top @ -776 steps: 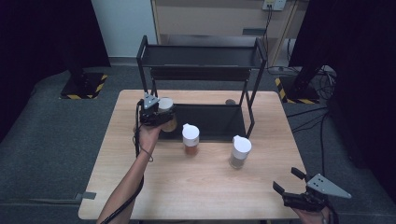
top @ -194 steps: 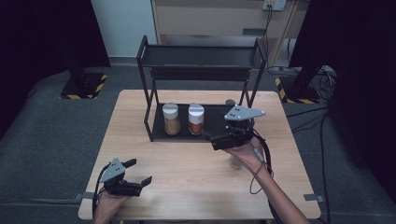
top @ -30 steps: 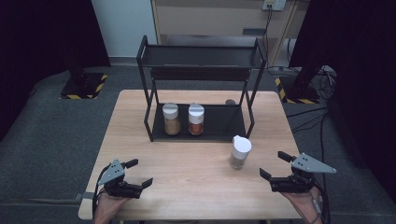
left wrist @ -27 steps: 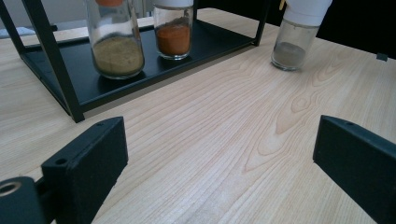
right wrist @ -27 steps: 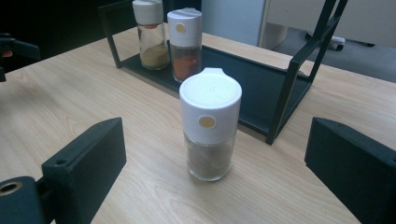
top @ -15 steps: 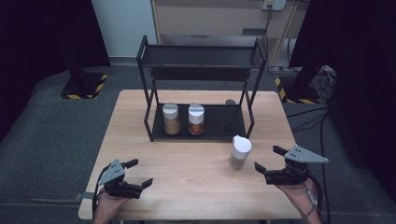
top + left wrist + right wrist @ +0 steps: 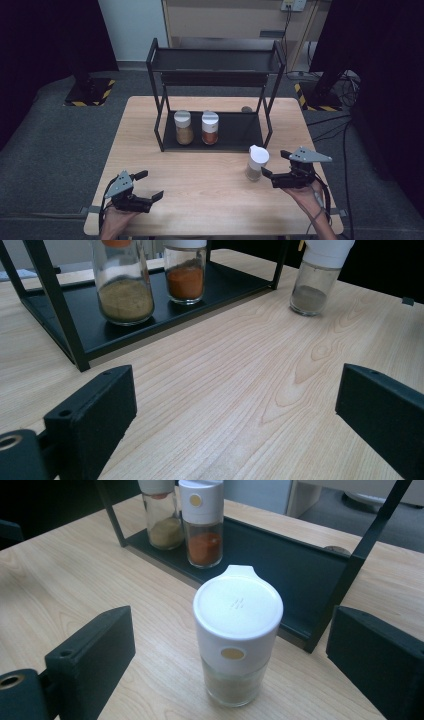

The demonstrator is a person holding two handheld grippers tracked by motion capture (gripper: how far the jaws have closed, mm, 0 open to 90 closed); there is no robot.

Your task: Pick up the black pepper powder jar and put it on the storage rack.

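While open, right gripper (image 7: 272, 166) faces shaker (image 7: 257, 162) before rack (image 7: 215, 137).

Left gripper view: the yellow-spice jar (image 7: 122, 282) and the orange-spice jar (image 7: 185, 270) are cut off at the top edge, their lids largely lost; the white-capped shaker (image 7: 317, 275) is likewise cropped above.

Right gripper view: the far jar (image 7: 161, 512) is cut at the top edge, and the rack (image 7: 300, 580) is seen only in its lower part.

High view: a small round object (image 7: 246, 109) behind the rack is too small to be identified. The person's forearms are cut off by the bottom edge. Lid markings cannot be read.
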